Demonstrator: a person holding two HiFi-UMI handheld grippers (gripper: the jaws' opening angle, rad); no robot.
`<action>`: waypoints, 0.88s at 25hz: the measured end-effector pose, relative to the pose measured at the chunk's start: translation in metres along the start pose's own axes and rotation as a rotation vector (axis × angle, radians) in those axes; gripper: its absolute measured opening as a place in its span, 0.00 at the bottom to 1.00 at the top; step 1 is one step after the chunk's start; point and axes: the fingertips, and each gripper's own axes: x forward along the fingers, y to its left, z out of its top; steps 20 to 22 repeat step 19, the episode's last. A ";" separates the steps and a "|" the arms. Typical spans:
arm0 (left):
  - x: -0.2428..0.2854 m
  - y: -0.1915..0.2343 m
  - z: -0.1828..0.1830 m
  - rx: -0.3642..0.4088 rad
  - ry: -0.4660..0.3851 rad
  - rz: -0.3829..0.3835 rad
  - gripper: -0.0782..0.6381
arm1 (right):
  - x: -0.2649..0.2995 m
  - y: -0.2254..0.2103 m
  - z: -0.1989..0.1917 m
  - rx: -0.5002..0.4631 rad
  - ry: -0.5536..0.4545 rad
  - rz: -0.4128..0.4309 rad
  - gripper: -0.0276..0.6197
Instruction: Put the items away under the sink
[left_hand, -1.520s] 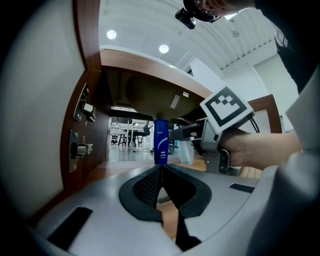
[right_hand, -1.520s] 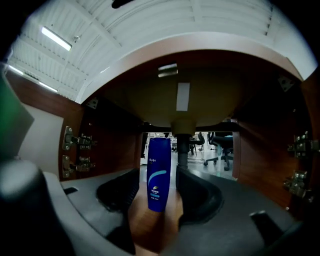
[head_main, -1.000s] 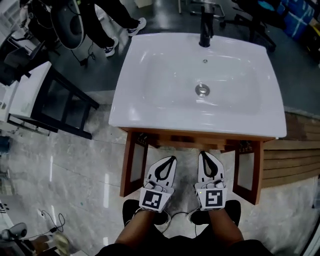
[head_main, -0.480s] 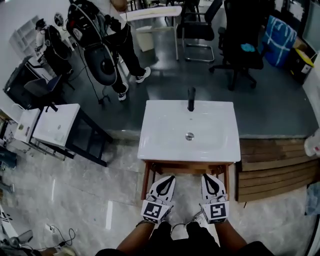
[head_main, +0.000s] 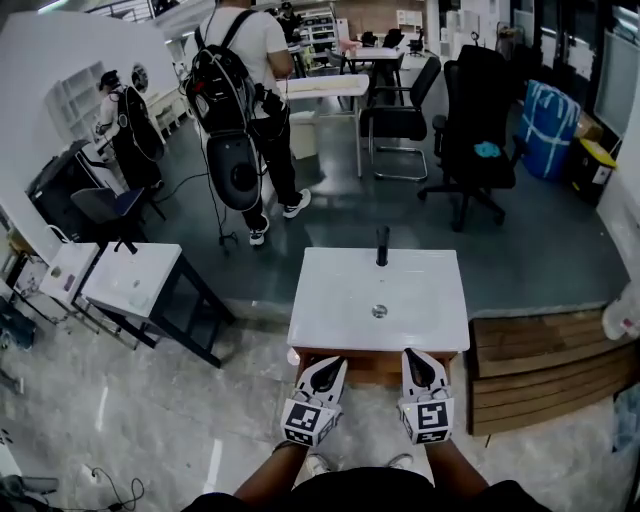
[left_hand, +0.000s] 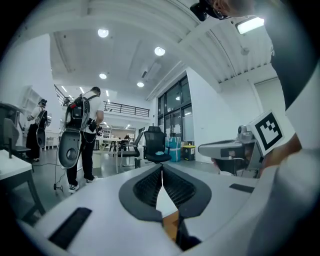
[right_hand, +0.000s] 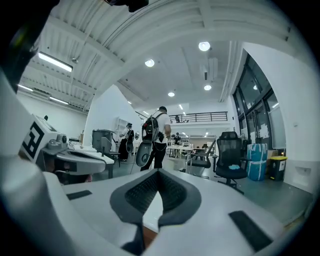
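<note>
Both tools are empty. The left tool has its two jaws together at the tips with nothing between them, and the right tool is closed in the same way. You hold them side by side, close to the front edge of the white sink.

I cannot see the items in any view. The basin is bare, and it hides the inside of the wooden cabinet below it, so I cannot tell whether they are already stored there.

What could go wrong, in my judgement:
- If you reach under the sink, a tool may knock the front edge of the basin or the wooden frame, because both tools are very near to them.
- If an item is left somewhere outside the views, the task is not complete, and these views cannot confirm it.
- If you step back, the loose cables on the floor at your left could catch your foot.

The count:
- two tools
- one sink in front of you, with one black faucet and one drain
- one second washstand at the left
- two persons with backpacks, one near and one further away
- two black office chairs
- no task items in view
</note>
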 end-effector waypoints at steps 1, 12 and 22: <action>-0.001 0.002 0.003 -0.001 -0.006 0.006 0.14 | 0.001 0.002 0.002 -0.002 -0.003 0.006 0.07; 0.005 0.003 0.015 0.007 -0.038 0.033 0.14 | 0.008 -0.002 0.019 -0.030 -0.037 0.023 0.07; 0.001 0.020 0.025 0.027 -0.070 0.064 0.14 | 0.025 0.005 0.028 -0.023 -0.063 0.036 0.07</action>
